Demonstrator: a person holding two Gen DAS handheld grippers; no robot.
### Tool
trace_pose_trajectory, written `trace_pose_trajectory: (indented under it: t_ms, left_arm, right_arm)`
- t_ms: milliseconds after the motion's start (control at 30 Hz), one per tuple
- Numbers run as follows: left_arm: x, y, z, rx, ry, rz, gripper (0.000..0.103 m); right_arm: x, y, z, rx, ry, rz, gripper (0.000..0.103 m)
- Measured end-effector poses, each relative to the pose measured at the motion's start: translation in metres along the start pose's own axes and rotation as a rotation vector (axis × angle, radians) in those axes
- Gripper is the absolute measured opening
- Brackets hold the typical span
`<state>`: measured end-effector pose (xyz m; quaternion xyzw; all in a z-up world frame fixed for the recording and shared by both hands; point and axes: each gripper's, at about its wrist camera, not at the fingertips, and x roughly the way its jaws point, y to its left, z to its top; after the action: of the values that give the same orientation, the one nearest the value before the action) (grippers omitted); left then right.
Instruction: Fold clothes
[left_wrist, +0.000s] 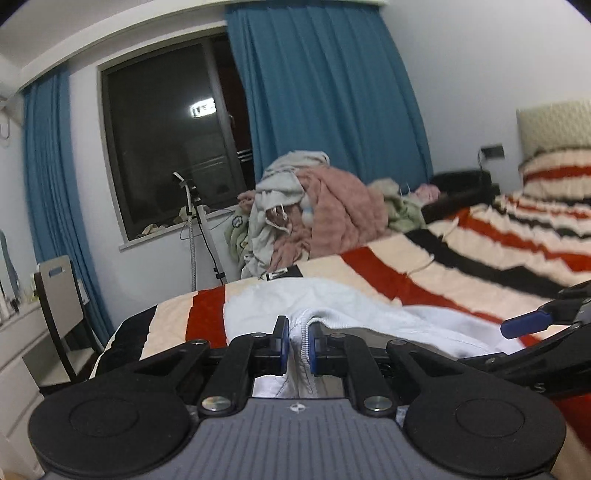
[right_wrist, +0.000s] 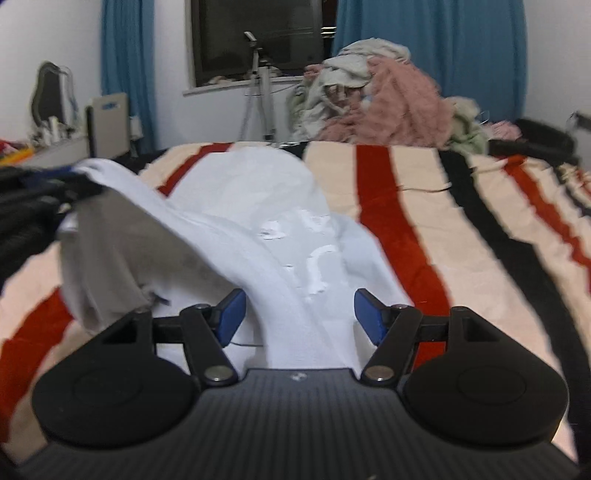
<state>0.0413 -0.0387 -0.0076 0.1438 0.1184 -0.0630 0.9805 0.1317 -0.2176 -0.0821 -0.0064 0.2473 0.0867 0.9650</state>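
Pale white cotton garment (right_wrist: 258, 206) mid-fold on striped blanket (right_wrist: 424, 206).
Left gripper (left_wrist: 294, 345) pinches its stitched edge; right gripper (right_wrist: 299, 317) gapes wide, empty; garment rumpled, folding unfinished.

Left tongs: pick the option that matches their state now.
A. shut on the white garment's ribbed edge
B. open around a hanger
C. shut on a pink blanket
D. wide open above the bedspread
A: in the left wrist view the left tongs have their blue pads pressed on the ribbed edge of the white garment, while the right tongs stand open over that same garment.
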Motion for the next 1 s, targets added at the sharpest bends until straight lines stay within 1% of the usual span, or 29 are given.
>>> trace_pose_trajectory:
  t_ms: [67,267,433,567,600,633,667,700,733,800,833,867,900,967,1000]
  left_arm:
    - [-0.014,0.005,0.003,-0.031,-0.004,-0.021,0.011]
    - [-0.046,0.010,0.005,-0.093,-0.022,-0.056,0.011]
    - [-0.049,0.017,0.003,-0.146,-0.017,-0.072,0.011]
    - [-0.045,0.023,0.003,-0.194,-0.009,-0.090,0.011]
    - [-0.045,0.024,0.003,-0.201,-0.008,-0.094,0.011]
    - [-0.044,0.024,0.003,-0.201,-0.009,-0.095,0.011]
    - [-0.044,0.024,0.003,-0.200,-0.011,-0.096,0.011]
    - [-0.043,0.023,0.003,-0.198,-0.013,-0.096,0.011]
    - [-0.043,0.023,0.003,-0.199,-0.013,-0.097,0.011]
    - [-0.042,0.023,0.003,-0.203,-0.012,-0.098,0.011]
    - [-0.041,0.023,0.003,-0.205,-0.012,-0.098,0.011]
    - [-0.041,0.023,0.002,-0.206,-0.013,-0.098,0.011]
    - [-0.041,0.023,0.002,-0.208,-0.013,-0.097,0.011]
    - [-0.044,0.025,-0.001,-0.230,0.001,-0.093,0.011]
    - [-0.046,0.027,-0.002,-0.242,0.008,-0.091,0.011]
  right_arm:
    - [-0.009,-0.004,0.003,0.022,-0.031,-0.045,0.067]
    - [-0.041,-0.012,-0.002,0.087,-0.112,-0.099,0.067]
    - [-0.078,-0.020,-0.012,0.235,-0.204,-0.095,0.067]
    - [-0.097,-0.020,-0.020,0.264,-0.268,-0.152,0.068]
    - [-0.100,-0.020,-0.022,0.267,-0.280,-0.164,0.069]
    - [-0.100,-0.019,-0.023,0.261,-0.282,-0.166,0.073]
    - [-0.097,-0.013,-0.023,0.235,-0.267,-0.148,0.085]
    - [-0.090,-0.007,-0.022,0.199,-0.238,-0.114,0.085]
    - [-0.083,0.001,-0.023,0.163,-0.204,-0.076,0.083]
    - [-0.069,0.018,-0.026,0.082,-0.136,0.004,0.083]
    - [-0.061,0.027,-0.028,0.032,-0.097,0.034,0.083]
    - [-0.051,0.036,-0.029,-0.021,-0.058,0.040,0.083]
    - [-0.042,0.044,-0.031,-0.065,-0.028,0.017,0.083]
    - [-0.027,0.047,-0.031,-0.097,-0.002,-0.062,0.083]
    - [-0.023,0.040,-0.030,-0.064,0.009,-0.109,0.083]
